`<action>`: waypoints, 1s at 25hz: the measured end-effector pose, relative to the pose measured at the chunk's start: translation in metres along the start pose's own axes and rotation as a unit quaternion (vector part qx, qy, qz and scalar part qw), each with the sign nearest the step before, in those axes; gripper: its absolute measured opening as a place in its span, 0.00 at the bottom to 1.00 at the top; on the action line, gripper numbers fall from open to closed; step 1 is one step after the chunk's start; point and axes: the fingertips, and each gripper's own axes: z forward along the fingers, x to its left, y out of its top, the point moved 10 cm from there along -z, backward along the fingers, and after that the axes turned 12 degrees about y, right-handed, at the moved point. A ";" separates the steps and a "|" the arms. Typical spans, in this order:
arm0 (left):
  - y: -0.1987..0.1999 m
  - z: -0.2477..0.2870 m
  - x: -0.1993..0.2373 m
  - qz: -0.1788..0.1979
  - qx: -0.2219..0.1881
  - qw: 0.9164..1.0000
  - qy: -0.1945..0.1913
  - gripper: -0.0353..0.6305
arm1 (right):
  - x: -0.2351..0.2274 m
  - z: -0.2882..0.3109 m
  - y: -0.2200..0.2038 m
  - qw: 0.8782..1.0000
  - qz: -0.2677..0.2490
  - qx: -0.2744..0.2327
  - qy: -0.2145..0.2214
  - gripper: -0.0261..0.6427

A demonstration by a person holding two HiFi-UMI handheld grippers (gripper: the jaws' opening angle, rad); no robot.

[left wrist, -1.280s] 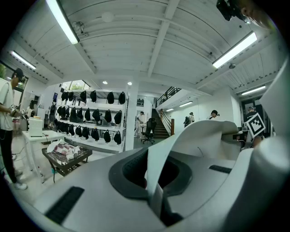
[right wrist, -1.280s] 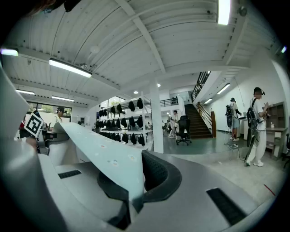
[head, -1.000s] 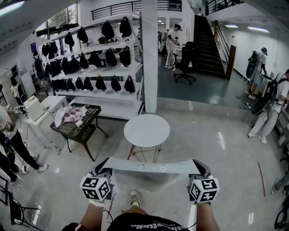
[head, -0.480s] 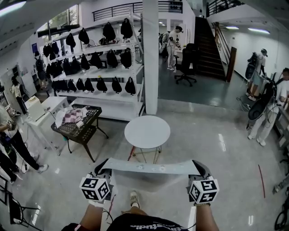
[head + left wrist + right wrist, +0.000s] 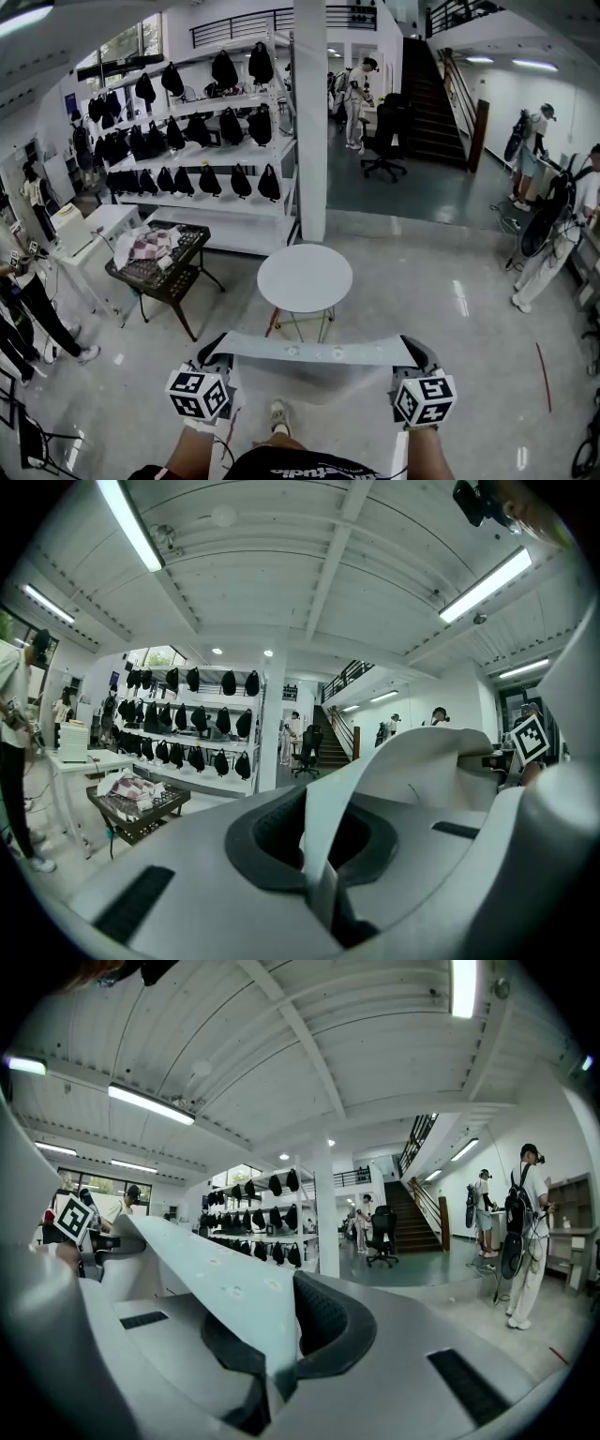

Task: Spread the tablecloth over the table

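Tablecloth (image 5: 314,350) stretched taut between left gripper (image 5: 216,349) and right gripper (image 5: 412,351), both pinching its ends, short of round table (image 5: 305,274). I'd carry it forward level, centred over the top, then lower.

Pale tablecloth (image 5: 314,350) hangs stretched level in the air, near the round white table (image 5: 305,274).

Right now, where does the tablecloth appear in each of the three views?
Head view: tablecloth, pale band low centre, from left tool to right tool.
Left gripper view: centre, pinched in the left tool, running right.
Right gripper view: lower left, pinched in the right tool, running left.
Shared landmark: the white pillar.
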 end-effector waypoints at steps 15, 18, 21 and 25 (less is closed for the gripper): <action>-0.004 0.005 0.010 -0.001 -0.005 1.000 0.005 0.08 | 0.002 0.012 -0.006 1.000 -0.001 0.001 0.008 0.08; -0.006 0.005 0.012 -0.003 -0.004 1.000 0.006 0.08 | 0.003 0.015 -0.006 1.000 -0.001 0.001 0.009 0.08; -0.004 0.007 0.015 -0.007 -0.003 1.000 0.008 0.08 | 0.003 0.020 -0.003 1.000 0.000 0.004 0.012 0.08; -0.002 0.010 0.017 -0.011 0.000 1.000 0.012 0.08 | 0.003 0.025 0.000 1.000 0.000 0.008 0.013 0.08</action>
